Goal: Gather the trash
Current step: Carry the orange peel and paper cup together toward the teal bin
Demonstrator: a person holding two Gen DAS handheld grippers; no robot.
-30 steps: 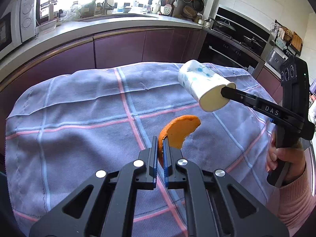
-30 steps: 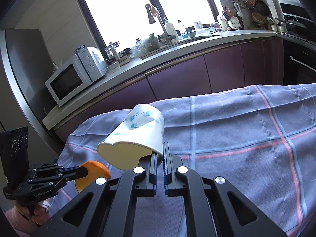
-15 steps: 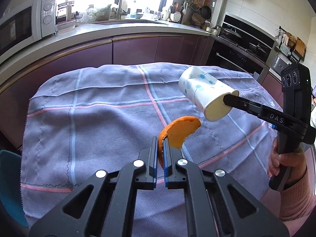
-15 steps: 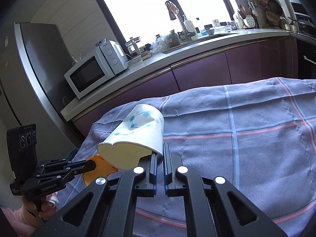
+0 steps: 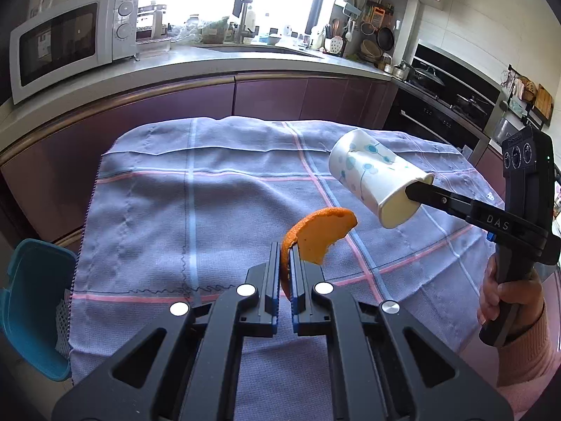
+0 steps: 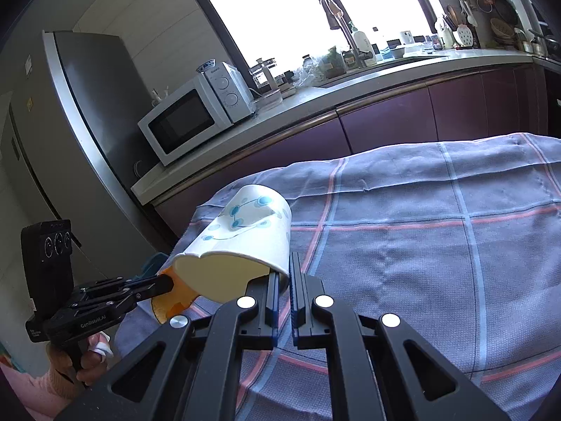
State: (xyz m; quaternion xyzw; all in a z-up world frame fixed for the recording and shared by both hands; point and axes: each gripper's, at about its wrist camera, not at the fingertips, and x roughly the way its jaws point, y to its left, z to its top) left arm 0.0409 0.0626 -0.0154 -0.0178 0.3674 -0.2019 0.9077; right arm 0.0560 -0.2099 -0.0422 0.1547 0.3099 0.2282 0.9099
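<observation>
Above the checked tablecloth [image 5: 210, 210], my left gripper [image 5: 285, 263] pinches a light, limp orange peel [image 5: 319, 233] by its edge, while my right gripper [image 6: 284, 273] clamps the thin, crushable paper cup [image 6: 245, 242] at its rim.

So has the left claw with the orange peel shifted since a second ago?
Yes. The left claw, shut on the orange peel, has swung toward the table's left edge: the microwave and a teal bin have come into its view.
</observation>
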